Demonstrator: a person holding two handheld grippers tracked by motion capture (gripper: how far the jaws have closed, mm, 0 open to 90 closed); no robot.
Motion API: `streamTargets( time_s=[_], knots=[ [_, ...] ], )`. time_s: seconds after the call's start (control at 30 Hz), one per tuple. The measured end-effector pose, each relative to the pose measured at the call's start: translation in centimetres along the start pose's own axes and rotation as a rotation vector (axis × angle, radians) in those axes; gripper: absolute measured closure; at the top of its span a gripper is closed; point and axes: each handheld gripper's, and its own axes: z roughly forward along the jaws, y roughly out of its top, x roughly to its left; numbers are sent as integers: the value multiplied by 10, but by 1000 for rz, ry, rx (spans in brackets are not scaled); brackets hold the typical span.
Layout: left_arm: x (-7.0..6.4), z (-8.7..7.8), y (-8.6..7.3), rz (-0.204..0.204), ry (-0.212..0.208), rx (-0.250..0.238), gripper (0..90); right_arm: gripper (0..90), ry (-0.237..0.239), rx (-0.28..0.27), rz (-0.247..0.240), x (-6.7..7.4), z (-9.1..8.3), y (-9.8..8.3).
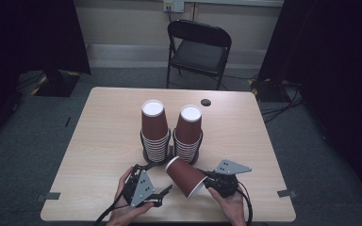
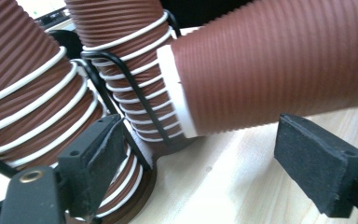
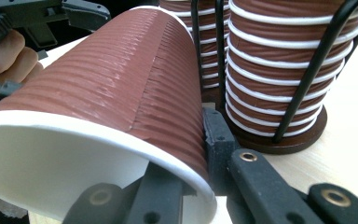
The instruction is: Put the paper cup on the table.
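Both hands sit at the table's (image 1: 99,141) near edge. Right gripper (image 1: 206,184) clamps the rim wall of a ribbed brown paper cup (image 1: 185,175), one jaw inside the mouth; left gripper (image 1: 162,194) has its jaws parted, grasping nothing. No print is readable on the cup. It lies tilted above the tabletop, base towards the two cup stacks (image 1: 154,132) in wire holders, mouth towards the person. Open tabletop lies either side.

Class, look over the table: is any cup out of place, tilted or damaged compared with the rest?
One brown paper cup lies tilted on its side, clamped by its rim in the right gripper, while the two cup stacks stand upright in their holders. No spill or damage shows.
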Motion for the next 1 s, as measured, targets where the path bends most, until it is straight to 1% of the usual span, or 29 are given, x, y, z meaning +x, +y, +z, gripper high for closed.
streamTargets(
  time_s=[0.07, 0.17, 0.23, 0.27, 0.3, 0.33, 0.37, 0.43, 0.47, 0.5, 0.53, 0.57, 0.6, 0.63, 0.67, 0.73, 0.8, 0.87, 0.93, 1.0],
  knots=[
    [-2, 1, 0, 18, 2, 1, 156, 853, 5, 12, 1, -1, 1, 3],
    [-6, 2, -1, 55, 29, 12, 154, 853, 11, 39, -1, -1, 3, 8],
    [-8, 3, -1, 80, 39, 10, 154, 853, 18, 55, -4, 0, 5, 10],
    [-10, 3, -1, 90, 51, 12, 155, 853, 18, 61, -4, 0, 5, 11],
    [-10, 3, -1, 90, 51, 12, 154, 853, 18, 61, -4, 0, 5, 11],
    [-11, 4, -1, 103, 55, 17, 155, 853, 22, 63, -2, 0, 6, 12],
    [-14, 5, 0, 116, 76, 22, 155, 853, 26, 69, -2, 1, 6, 14],
    [-16, 6, 1, 139, 94, 28, 153, 854, 29, 78, -1, 2, 7, 15],
    [-17, 7, 2, 142, 92, 29, 154, 853, 27, 80, 1, 2, 6, 16],
    [-19, 8, 2, 145, 103, 23, 154, 854, 30, 82, 5, 1, 6, 17],
    [-19, 8, 2, 145, 103, 23, 155, 854, 27, 83, 11, 1, 5, 18],
    [-21, 9, 3, 171, 105, 28, 155, 854, 29, 85, 13, 0, 5, 20],
    [-22, 10, 3, 187, 109, 33, 155, 854, 29, 92, 14, 0, 4, 21],
    [-22, 10, 3, 187, 109, 33, 155, 854, 32, 95, 11, 0, 4, 22],
    [-25, 12, 4, 213, 122, 44, 154, 854, 35, 101, 13, 0, 4, 24],
    [-26, 13, 4, 227, 134, 45, 150, 854, 35, 116, 14, 0, 4, 26],
    [-26, 13, 5, 243, 136, 49, 153, 854, 31, 131, 14, 0, 5, 27],
    [-27, 13, 5, 274, 149, 60, 153, 854, 36, 137, 19, -1, 6, 28],
    [-29, 15, 5, 282, 161, 59, 152, 854, 38, 154, 17, 0, 7, 29],
    [-29, 16, 5, 300, 171, 68, 139, 854, 42, 169, 15, 1, 9, 31]
  ],
)
